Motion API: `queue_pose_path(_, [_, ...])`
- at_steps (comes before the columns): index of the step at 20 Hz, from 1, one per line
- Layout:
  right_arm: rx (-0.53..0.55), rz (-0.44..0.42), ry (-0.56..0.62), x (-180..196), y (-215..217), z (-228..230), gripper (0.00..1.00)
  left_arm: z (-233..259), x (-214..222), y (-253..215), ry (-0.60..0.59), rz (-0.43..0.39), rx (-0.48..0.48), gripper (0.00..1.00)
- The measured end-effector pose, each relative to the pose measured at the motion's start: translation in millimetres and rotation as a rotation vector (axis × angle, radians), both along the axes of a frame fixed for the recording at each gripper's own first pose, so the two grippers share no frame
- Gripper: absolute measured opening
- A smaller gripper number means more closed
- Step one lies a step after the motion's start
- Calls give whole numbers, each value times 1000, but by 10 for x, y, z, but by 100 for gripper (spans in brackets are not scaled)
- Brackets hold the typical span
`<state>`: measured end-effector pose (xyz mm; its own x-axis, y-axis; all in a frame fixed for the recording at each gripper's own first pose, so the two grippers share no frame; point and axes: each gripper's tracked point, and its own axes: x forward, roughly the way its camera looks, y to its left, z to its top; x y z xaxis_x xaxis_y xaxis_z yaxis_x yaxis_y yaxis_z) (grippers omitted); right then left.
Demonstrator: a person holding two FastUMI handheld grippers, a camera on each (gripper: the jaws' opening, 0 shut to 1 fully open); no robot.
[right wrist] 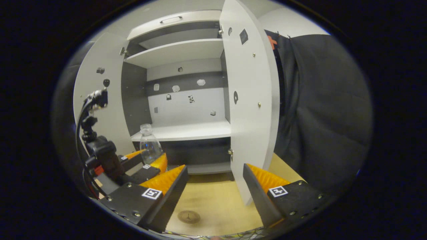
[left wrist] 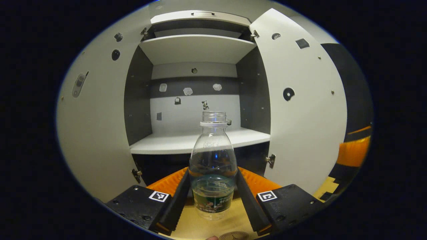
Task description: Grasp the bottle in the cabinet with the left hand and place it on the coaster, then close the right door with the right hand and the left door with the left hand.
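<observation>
1. Left gripper (left wrist: 213, 196) jaws clamp the bottle (left wrist: 212, 166) upright, off the shelf, so nothing spills.
2. Coaster (right wrist: 188, 216) lies below; right gripper (right wrist: 215, 186) jaws gape, empty, near the right door (right wrist: 248, 100).

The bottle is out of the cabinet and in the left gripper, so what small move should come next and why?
Probably bring the bottle back and down toward the round coaster on the wooden table. The left gripper is shut on the bottle's lower body, clear of the cabinet shelf, and the coaster lies nearer the camera than the bottle. Both doors are open.
</observation>
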<state>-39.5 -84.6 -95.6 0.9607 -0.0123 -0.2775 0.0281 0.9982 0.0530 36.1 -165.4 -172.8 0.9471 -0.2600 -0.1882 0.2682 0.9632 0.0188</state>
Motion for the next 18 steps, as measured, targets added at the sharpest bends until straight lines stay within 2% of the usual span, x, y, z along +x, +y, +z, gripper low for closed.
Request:
queue_pose_path(8, [14, -19, 129, -238, -196, -493, 100, -1239, -566, -177, 223, -45, -15, 82])
queue_pose_path(9, [16, -23, 144, -257, -211, -538, 98, -1330, -625, -209, 233, -52, -31, 82])
queue_pose_path(10, [21, -22, 157, -286, -218, -593, 100, -1402, -675, -250, 238, -63, -46, 82])
queue_pose_path(13, [22, -13, 183, -324, -234, -700, 100, -1589, -763, -324, 249, -85, -35, 84])
queue_pose_path(15, [23, -13, 198, -331, -253, -746, 100, -1640, -759, -283, 239, -69, -18, 82])
queue_pose_path(18, [38, -15, 229, -366, -257, -854, 100, -1737, -768, -301, 265, -61, -43, 82])
